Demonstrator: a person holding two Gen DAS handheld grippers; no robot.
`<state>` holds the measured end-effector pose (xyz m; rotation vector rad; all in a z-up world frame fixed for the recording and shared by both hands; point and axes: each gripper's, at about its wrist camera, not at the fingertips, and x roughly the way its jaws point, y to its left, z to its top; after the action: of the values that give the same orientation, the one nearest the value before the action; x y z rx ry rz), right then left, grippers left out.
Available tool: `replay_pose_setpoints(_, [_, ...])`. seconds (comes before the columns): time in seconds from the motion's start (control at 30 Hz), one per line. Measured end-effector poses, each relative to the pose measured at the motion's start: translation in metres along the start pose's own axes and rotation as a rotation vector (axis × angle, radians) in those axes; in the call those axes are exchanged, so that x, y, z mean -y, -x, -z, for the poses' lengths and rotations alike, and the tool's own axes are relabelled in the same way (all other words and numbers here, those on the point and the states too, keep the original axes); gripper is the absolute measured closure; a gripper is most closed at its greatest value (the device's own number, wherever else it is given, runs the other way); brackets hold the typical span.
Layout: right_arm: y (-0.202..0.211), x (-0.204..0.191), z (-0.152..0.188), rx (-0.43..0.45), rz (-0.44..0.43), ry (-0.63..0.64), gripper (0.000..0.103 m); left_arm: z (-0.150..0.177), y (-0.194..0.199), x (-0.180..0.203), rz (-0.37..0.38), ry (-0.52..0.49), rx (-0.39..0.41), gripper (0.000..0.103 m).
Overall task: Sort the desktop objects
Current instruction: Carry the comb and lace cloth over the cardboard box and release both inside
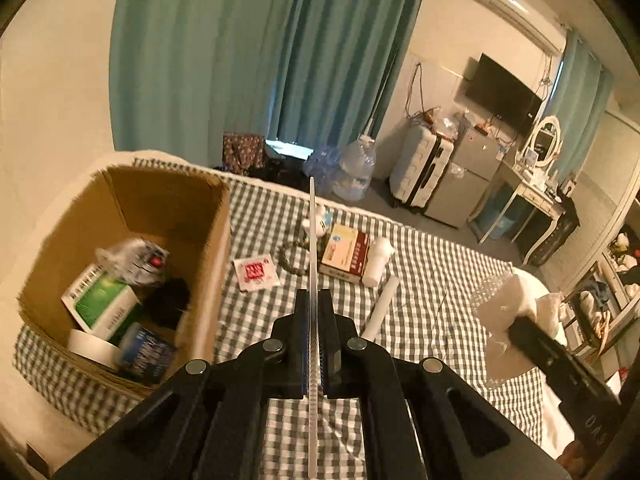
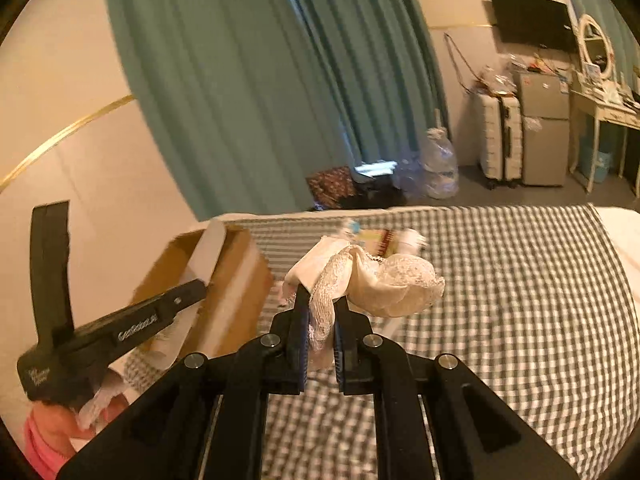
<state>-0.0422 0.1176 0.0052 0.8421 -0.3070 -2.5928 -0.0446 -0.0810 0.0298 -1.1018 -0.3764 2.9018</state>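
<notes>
My left gripper [image 1: 313, 300] is shut on a thin clear ruler [image 1: 313, 236], held edge-on above the checked cloth, right of the cardboard box [image 1: 132, 196]. The box holds a green-and-white carton [image 1: 105, 305], a tape roll [image 1: 93, 347] and other items. My right gripper [image 2: 322, 304] is shut on a cream lace cloth [image 2: 380, 284], held above the cloth; it also shows in the left wrist view [image 1: 512, 304]. The box also shows in the right wrist view [image 2: 236, 276].
On the checked cloth [image 1: 432, 320] lie a red-and-white sachet [image 1: 256, 272], a dark bead ring [image 1: 290, 258], a red-and-yellow box [image 1: 346, 254], a white bottle [image 1: 377, 258], a white tube [image 1: 382, 308] and a small white figure [image 1: 320, 220]. A suitcase [image 1: 420, 168] stands beyond.
</notes>
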Motion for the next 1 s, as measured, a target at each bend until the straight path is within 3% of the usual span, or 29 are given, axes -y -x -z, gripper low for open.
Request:
replay_pose_setpoints(0.2, [-0.030,-0.060,0.001,-0.054,-0.095,0.062,0.094,-0.016,0.016,-0.049,-0.058,0.006,0.027,0.100])
replay_pose_setpoints(0.5, [-0.123,-0.143,0.002,-0.170,-0.199,0.159,0.093,-0.021,-0.024,-0.164,-0.182,0.062,-0.013,0.100])
replay_pose_setpoints(0.67, [-0.180,-0.167,0.008,-0.237,-0.193,0.197,0.092,-0.009,-0.057,-0.198,-0.171,0.062,-0.068,0.100])
replay_pose_setpoints(0.77, [-0.212,-0.168,0.007,-0.285,-0.201,0.140,0.089,-0.001,-0.071,-0.202,-0.156,0.030,-0.092,0.100])
replay_pose_setpoints(0.8, [-0.215,-0.168,0.008,-0.280,-0.199,0.123,0.084,0.002,-0.074,-0.204,-0.146,0.033,-0.103,0.100])
replay_pose_setpoints(0.83, [-0.217,-0.169,0.008,-0.270,-0.194,0.110,0.065,0.004,-0.075,-0.206,-0.133,0.033,-0.113,0.099])
replay_pose_setpoints(0.87, [-0.219,-0.169,0.006,-0.261,-0.183,0.100,0.040,0.008,-0.075,-0.207,-0.140,0.023,-0.112,0.093])
replay_pose_setpoints(0.9, [-0.216,-0.170,0.004,-0.246,-0.168,0.090,0.033,0.009,-0.074,-0.206,-0.159,0.007,-0.107,0.087])
replay_pose_setpoints(0.93, [-0.211,-0.170,0.000,-0.228,-0.163,0.080,0.032,0.010,-0.072,-0.203,-0.179,-0.016,-0.101,0.061])
replay_pose_setpoints(0.97, [-0.208,-0.169,-0.003,-0.218,-0.167,0.073,0.032,0.010,-0.070,-0.201,-0.215,-0.037,-0.090,0.023])
replay_pose_setpoints(1.0, [-0.202,-0.165,-0.007,-0.202,-0.165,0.062,0.032,0.010,-0.067,-0.199,-0.246,-0.047,-0.070,0.010])
